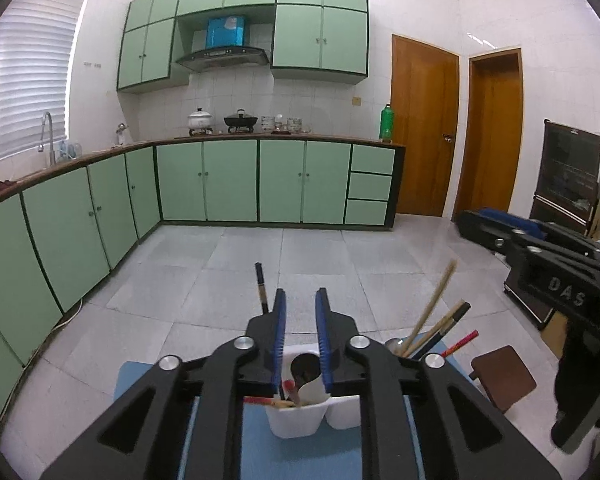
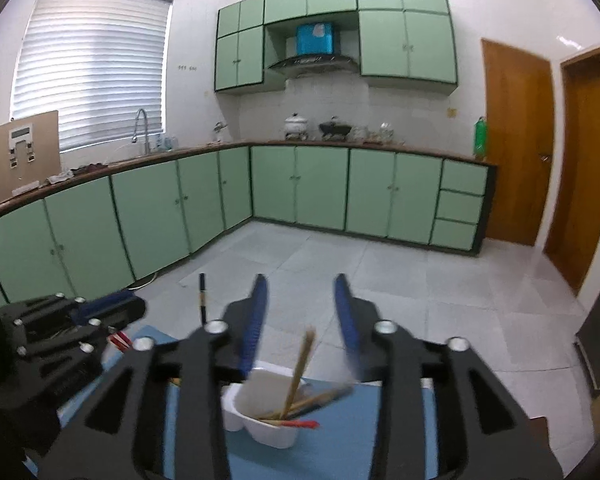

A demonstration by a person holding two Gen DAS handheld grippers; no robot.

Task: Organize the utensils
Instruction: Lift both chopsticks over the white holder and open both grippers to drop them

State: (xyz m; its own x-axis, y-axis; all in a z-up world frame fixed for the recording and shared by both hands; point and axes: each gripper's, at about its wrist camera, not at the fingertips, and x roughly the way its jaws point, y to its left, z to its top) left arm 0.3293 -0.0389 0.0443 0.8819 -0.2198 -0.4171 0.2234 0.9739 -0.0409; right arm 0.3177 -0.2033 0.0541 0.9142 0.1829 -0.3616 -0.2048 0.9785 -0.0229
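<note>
1. The left gripper (image 1: 301, 304) fills the lower centre of its own view, its blue-padded fingers a narrow gap apart with nothing between them.
2. Directly below those fingertips stands a white utensil holder (image 1: 296, 420) on a blue mat (image 1: 260, 452). A spoon (image 1: 306, 372) and red chopsticks (image 1: 260, 400) rest in its near compartment.
3. To the lower right of the left gripper, wooden chopsticks (image 1: 432, 304) and a dark-tipped pair (image 1: 444, 328) lean out toward the upper right. A dark chopstick (image 1: 261, 288) stands upright just left of the left finger.
4. The right gripper (image 2: 302, 308) sits at lower centre of its view, fingers spread wide and empty.
5. Beneath that gap the same holder (image 2: 260, 412) shows one wooden chopstick (image 2: 300, 368) tilted upright, others lying low toward the right rim.
6. The right gripper also appears at the right edge of the left view, well apart from the holder.
</note>
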